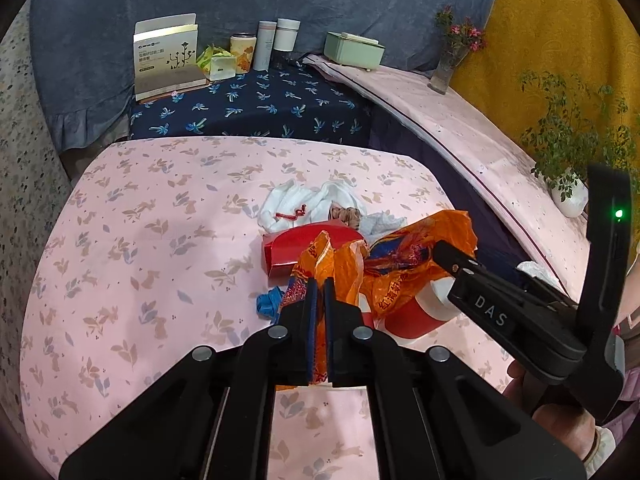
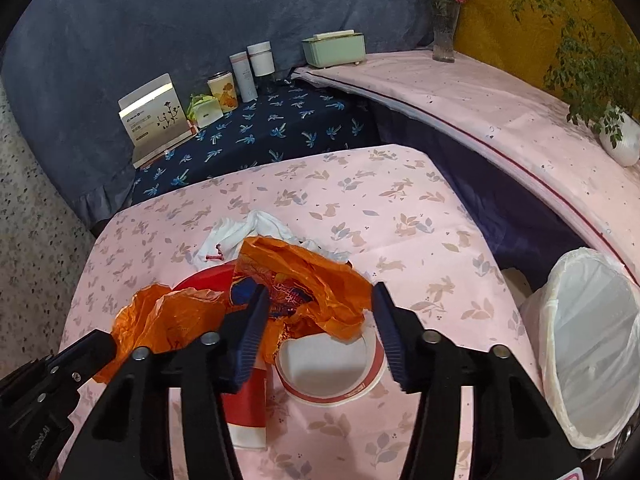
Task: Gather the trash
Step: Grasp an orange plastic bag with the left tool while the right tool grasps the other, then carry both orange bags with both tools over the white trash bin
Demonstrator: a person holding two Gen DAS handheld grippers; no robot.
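On the pink counter, draped in soft cloth printed with leaves and rabbits, a crinkled, glossy orange plastic bag lay heaped over a red paper cup with a white inside and round rim, tipped on its side. At about eleven o'clock from the bag sat a flat red carton, beyond it a limp white cloth with a small red cord, and at nine o'clock a scrap of blue film.

The left tongs were pressed together on a thin fold of the orange plastic bag, the film caught between the ribbed blue pads and trailing toward twelve and one o'clock. The right tongs stood part spread, one pad touching the bag's crumpled edge at nine o'clock, the other clear of it at three o'clock; the bag bulged up between them at twelve, with the cup's mouth just below. At three o'clock from the right tongs stood a bin lined with thin translucent white plastic, its round mouth tilted toward the counter
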